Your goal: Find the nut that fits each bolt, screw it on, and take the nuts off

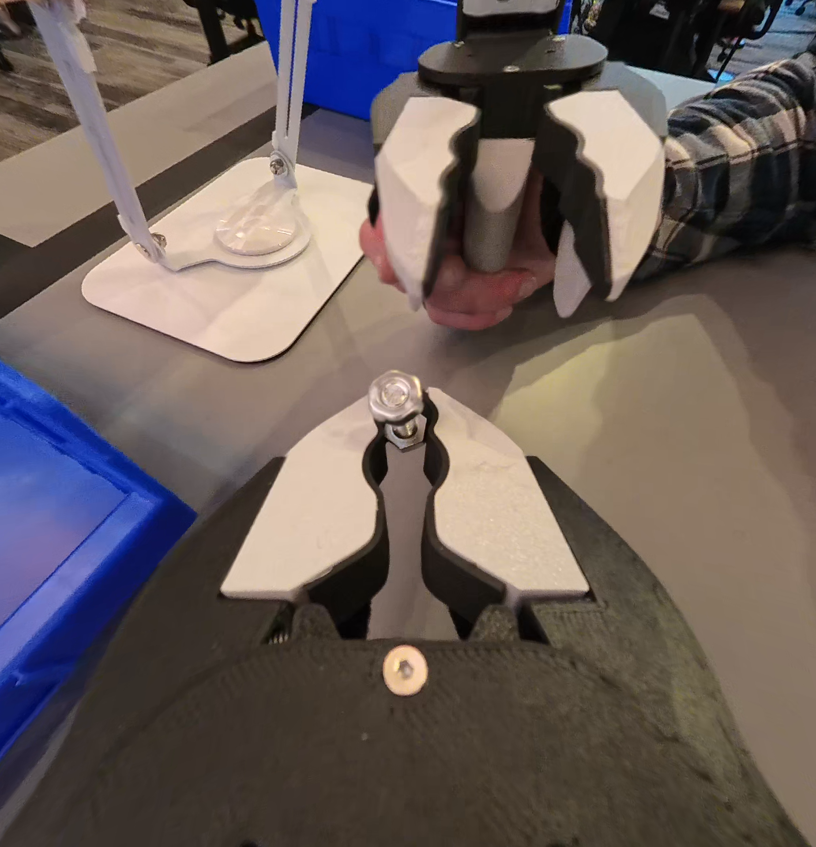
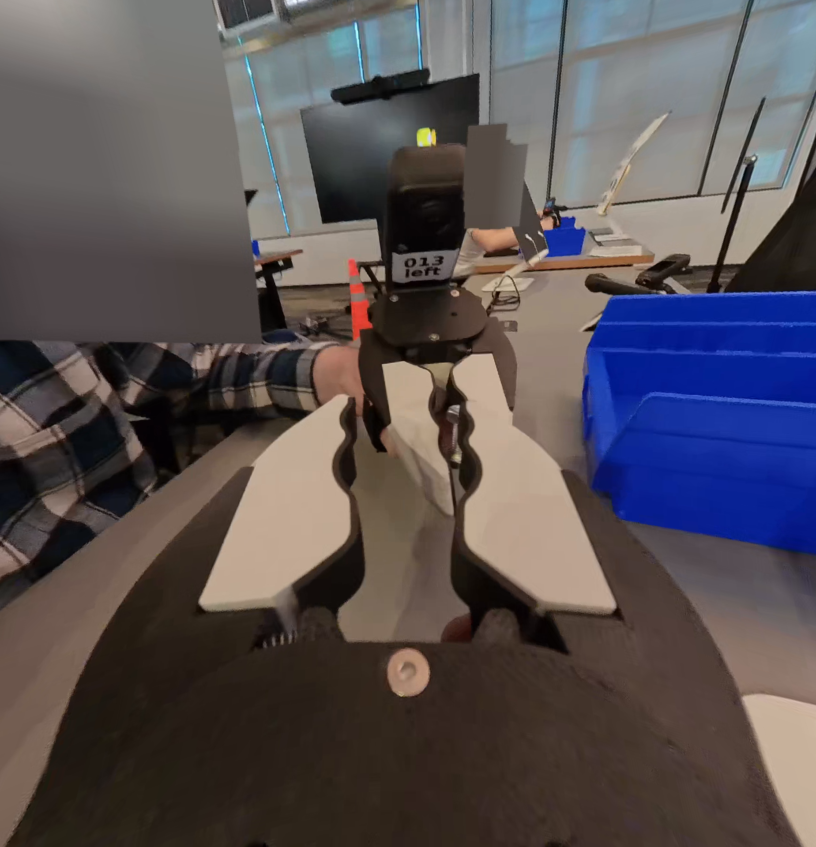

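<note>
your left tongs (image 1: 403, 424) pinch a silver bolt (image 1: 393, 398) by the small hex nut (image 1: 408, 436) threaded on its shank, fingertips pressed to the nut's sides, bolt head poking out past the tips above the grey table (image 1: 626, 412). your right tongs (image 1: 488, 302) stand spread and bare, facing the left pair with air between them; from the right wrist view the bolt shows just off the right fingertip (image 2: 477, 428). the step in hand looks like taking the nut off, or seating it. next, i judge, you line the right tips up on the bolt head, close, and twist while the left holds firm. a white label (image 2: 423, 266) sits on the left unit's camera mount; its writing stays unquoted. blue bins (image 2: 717, 412) wait alongside.
</note>
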The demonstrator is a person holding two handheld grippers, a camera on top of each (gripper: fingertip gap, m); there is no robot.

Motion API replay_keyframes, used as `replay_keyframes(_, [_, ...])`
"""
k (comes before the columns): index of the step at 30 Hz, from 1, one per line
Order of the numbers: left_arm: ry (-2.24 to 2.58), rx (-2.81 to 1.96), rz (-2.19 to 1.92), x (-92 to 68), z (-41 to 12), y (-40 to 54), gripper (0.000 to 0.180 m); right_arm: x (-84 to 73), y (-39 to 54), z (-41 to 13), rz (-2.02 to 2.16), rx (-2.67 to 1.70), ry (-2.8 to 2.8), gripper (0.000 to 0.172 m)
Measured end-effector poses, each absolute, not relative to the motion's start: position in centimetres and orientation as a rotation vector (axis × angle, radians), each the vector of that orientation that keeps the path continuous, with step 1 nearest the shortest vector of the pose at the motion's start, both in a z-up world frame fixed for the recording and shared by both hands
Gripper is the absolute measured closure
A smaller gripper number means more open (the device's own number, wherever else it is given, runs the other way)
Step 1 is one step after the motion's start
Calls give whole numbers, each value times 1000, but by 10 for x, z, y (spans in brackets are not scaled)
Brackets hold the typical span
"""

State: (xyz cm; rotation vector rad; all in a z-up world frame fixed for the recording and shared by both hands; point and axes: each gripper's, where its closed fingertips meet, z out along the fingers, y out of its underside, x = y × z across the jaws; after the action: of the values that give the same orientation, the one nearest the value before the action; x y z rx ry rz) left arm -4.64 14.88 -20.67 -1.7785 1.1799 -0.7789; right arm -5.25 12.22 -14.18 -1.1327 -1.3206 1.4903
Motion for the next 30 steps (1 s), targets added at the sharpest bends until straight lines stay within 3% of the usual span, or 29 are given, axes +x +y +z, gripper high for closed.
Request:
replay_keyframes(4, [1216,-1766,-785,-38,-208,143,169,-70,118,-159,1409,-1199,-1384,103])
replay_keyframes(9, [1216,-1769,-783,-38,-209,143,169,-75,111,-164,1386,-1191,-1437,104])
replay_keyframes(11, [1205,-1769,-785,-39,-208,144,169,-66,110,-160,1408,-1159,-1438,119])
replay_keyframes(12, [1195,-1774,-786,-41,-206,145,169,-53,95,-153,1520,-1044,-1502,172])
replay_keyframes(14, [1196,-1781,-756,-45,-208,149,169,-39,95,-144,1644,-1007,-1471,166])
replay_keyframes(19, [1226,-1781,-782,-38,-212,143,169,-54,124,-152,1493,-1150,-1359,114])
replay_keyframes(27, [1232,-1775,-785,-38,-211,142,169,-67,122,-163,1372,-1182,-1416,123])
replay_keyframes(30, [1251,-1770,-784,-35,-212,140,169,-69,127,-164,1354,-1204,-1398,136])
